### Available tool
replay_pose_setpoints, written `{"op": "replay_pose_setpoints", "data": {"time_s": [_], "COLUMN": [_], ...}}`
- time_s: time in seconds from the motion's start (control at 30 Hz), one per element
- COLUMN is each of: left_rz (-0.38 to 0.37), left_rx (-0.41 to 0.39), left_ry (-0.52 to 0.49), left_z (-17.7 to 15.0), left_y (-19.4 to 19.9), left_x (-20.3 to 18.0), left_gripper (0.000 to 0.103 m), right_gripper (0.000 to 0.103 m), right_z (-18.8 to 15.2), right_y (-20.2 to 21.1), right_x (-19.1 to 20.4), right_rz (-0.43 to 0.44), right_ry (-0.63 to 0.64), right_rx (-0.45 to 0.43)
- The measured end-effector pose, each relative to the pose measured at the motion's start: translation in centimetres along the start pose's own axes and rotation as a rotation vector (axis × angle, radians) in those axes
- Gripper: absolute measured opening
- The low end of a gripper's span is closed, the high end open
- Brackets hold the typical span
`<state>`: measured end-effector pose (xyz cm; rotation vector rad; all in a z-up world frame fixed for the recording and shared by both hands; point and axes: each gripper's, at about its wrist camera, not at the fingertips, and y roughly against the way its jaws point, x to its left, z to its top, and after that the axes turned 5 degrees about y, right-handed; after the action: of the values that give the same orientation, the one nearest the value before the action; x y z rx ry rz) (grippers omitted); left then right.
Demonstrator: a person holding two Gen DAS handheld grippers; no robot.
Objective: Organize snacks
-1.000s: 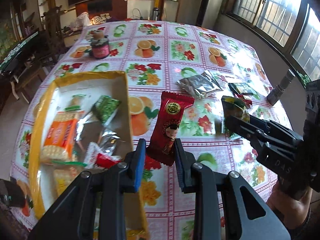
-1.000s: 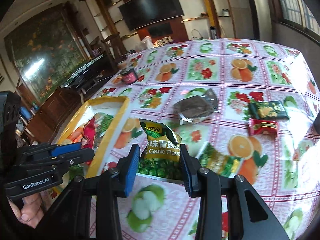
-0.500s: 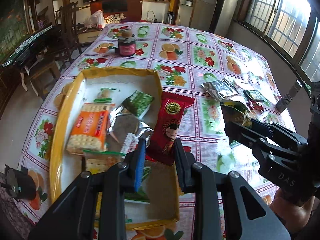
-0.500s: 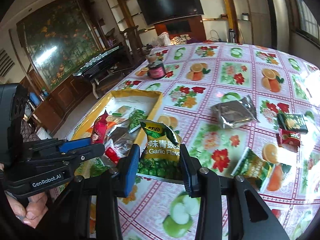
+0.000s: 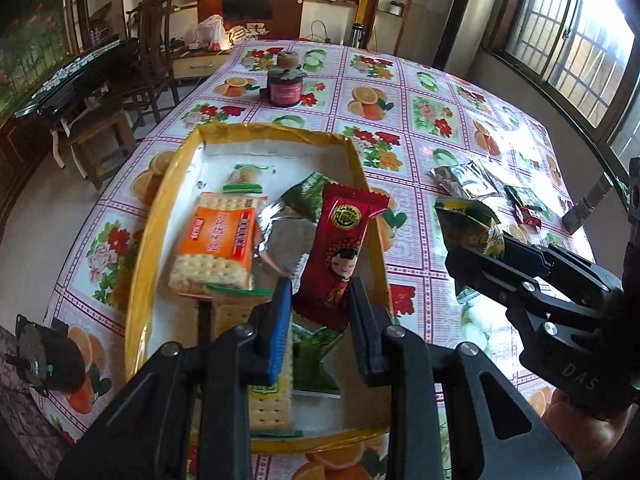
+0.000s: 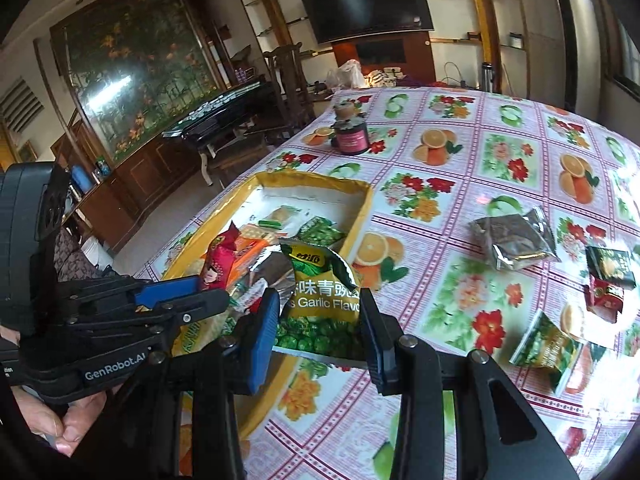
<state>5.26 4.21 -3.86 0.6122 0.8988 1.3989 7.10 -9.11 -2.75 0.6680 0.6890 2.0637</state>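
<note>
snacks, two held — left gripper (image 5: 318, 300) clamped on red doll-print packet (image 5: 340, 248) at frame centre above yellow-rimmed tray (image 5: 160, 200); right gripper (image 6: 318, 320) clamped on green garlic-pea bag (image 6: 320, 296) at lower centre, beside the tray's right rim.

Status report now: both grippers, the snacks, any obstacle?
Left gripper shut on red snack packet above yellow-rimmed tray. Right gripper shut on green garlic-pea bag beside tray. Nothing in the way.
</note>
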Motion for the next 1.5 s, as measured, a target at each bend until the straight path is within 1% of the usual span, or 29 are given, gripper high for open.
{"op": "replay_pose_setpoints", "data": {"time_s": [0.23, 0.6, 1.0, 1.5], "left_rz": [0.01, 0.017, 0.027, 0.047], "left_rx": [0.007, 0.028, 0.039, 0.049], "left_ry": [0.022, 0.046, 0.059, 0.061], "left_z": [0.0, 0.0, 0.6, 1.0], "left_y": [-0.3, -1.4, -2.5, -3.4], "left_x": [1.6, 3.4, 4.6, 5.1], "left_gripper": [0.03, 0.03, 0.03, 0.03], "right_gripper": [0.039, 0.039, 0.039, 0.039], "right_z": [0.8, 1.6, 2.4, 2.3], "right_y": [-1.6, -4.8, -7.0, -9.0], "right_x": [1.6, 3.0, 2.8, 2.2], "right_rz": [0.025, 0.053, 0.058, 0.065], "right_ry": [0.031, 0.05, 0.048, 0.036], "right_rx": [0.018, 0.058, 0.082, 0.111]}}
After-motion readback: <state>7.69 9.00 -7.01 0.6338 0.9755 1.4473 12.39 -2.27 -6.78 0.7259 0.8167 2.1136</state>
